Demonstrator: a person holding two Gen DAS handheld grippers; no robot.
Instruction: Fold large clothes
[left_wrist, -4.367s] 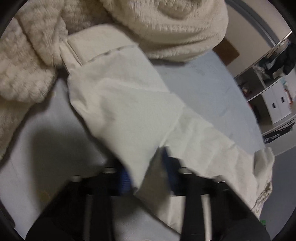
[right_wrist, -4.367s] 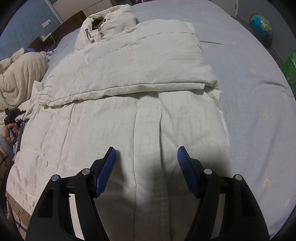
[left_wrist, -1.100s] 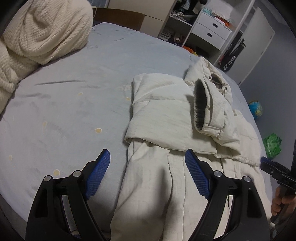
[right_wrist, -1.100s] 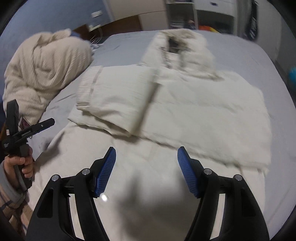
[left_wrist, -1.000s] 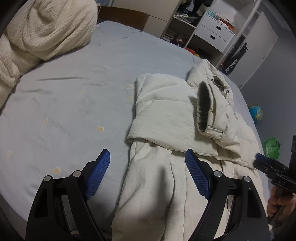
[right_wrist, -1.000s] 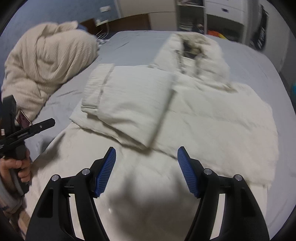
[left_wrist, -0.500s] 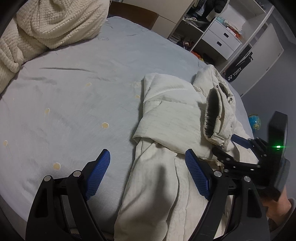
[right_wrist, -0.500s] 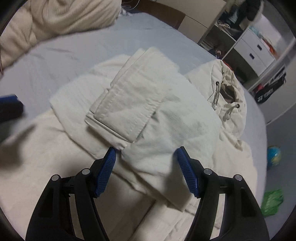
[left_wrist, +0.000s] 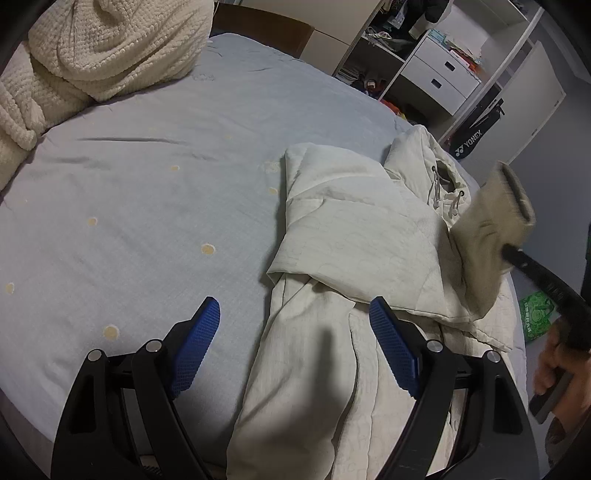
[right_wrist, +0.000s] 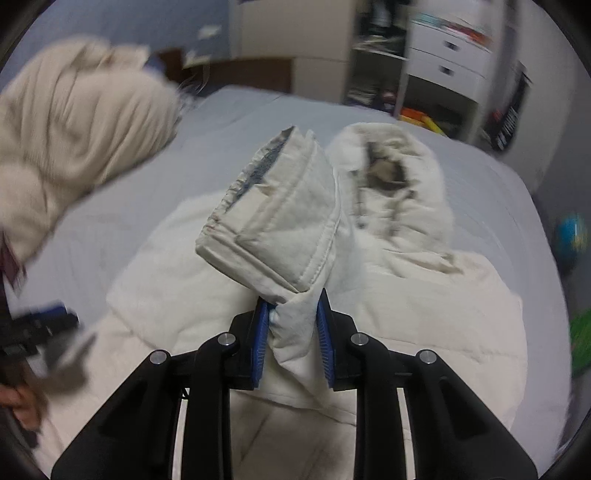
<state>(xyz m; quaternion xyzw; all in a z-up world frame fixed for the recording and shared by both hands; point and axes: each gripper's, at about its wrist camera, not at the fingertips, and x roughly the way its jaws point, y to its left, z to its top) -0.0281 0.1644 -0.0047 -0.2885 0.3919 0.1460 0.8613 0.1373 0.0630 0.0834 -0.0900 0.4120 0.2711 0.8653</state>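
I count one cream padded jacket (left_wrist: 354, 243) on the bed (left_wrist: 147, 192), lying from 6 toward 1 o'clock in my left view, with one sleeve folded flat across its chest. My right gripper (right_wrist: 291, 325) has its two fingers clamped on the second sleeve (right_wrist: 273, 229), whose cuff is raised off the jacket body at 12 o'clock, just beside the hood (right_wrist: 391, 184). My left gripper (left_wrist: 295, 343) hangs over the hem with both fingers spread wide, gripping nothing. One knitted blanket (left_wrist: 110, 48) is heaped at 11 o'clock
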